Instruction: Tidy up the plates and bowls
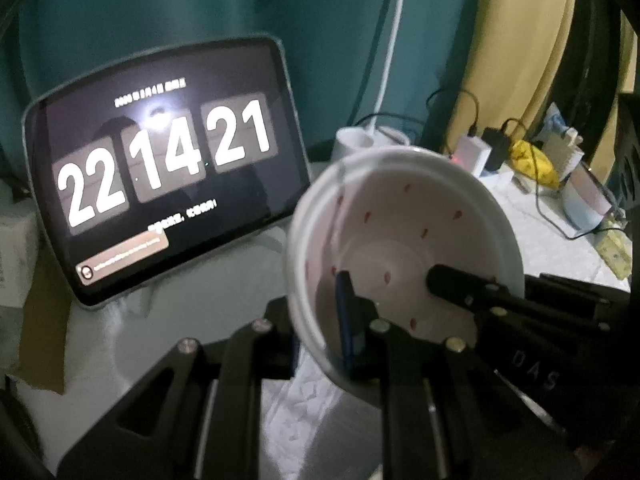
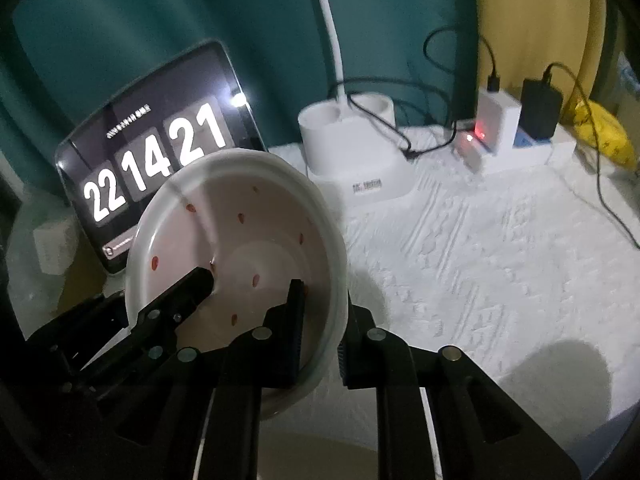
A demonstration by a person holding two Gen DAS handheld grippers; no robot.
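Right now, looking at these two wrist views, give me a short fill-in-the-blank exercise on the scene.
1. Both grippers grip the rim of a white ____ with red specks.
2. The tablet shows a ____ in big white digits.
3. The left gripper has its jaws ____ on the rim, as does the right gripper.

Missing words: bowl; clock; shut

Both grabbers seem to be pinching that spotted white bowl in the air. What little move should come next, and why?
Probably carry the bowl on, kept level. The left hand-held gripper and right hand-held gripper each clamp an opposite rim, and the bowl hangs tilted above the white cloth, with no stack in view yet.
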